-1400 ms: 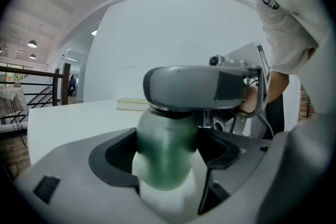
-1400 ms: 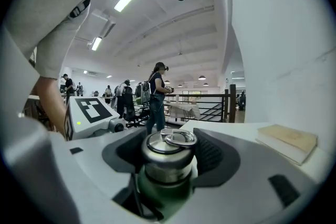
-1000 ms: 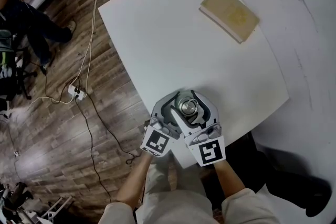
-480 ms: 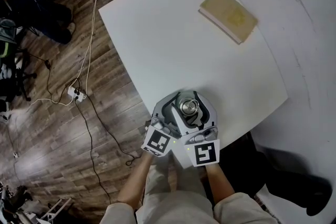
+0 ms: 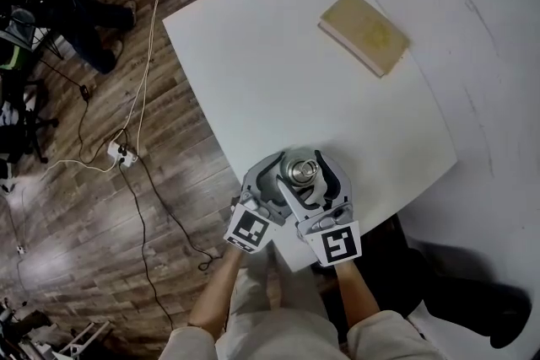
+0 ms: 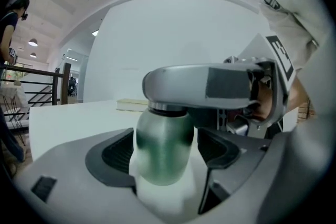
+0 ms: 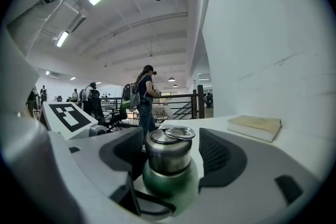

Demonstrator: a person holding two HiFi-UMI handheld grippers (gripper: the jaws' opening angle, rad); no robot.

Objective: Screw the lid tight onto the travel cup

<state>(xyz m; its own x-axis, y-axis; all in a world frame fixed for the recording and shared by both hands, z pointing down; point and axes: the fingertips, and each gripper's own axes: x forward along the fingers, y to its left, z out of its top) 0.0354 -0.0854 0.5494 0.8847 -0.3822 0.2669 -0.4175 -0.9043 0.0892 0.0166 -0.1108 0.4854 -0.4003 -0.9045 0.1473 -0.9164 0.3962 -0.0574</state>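
My left gripper [image 6: 165,150] is closed on the green body of the travel cup [image 6: 163,131], low in the middle of its view. The point is to keep the cup from spinning on the white table [image 5: 253,63] while the top gets turned. My right gripper [image 7: 172,156] sits higher, around the steel lid [image 7: 168,150]. Its jaws have just been opening and now stand spread, with a gap on each side of the lid, so nothing is pinched there. I read that as a release to take a fresh bite. The tan book [image 5: 364,31] lies well apart, toward the upper right of the head view.
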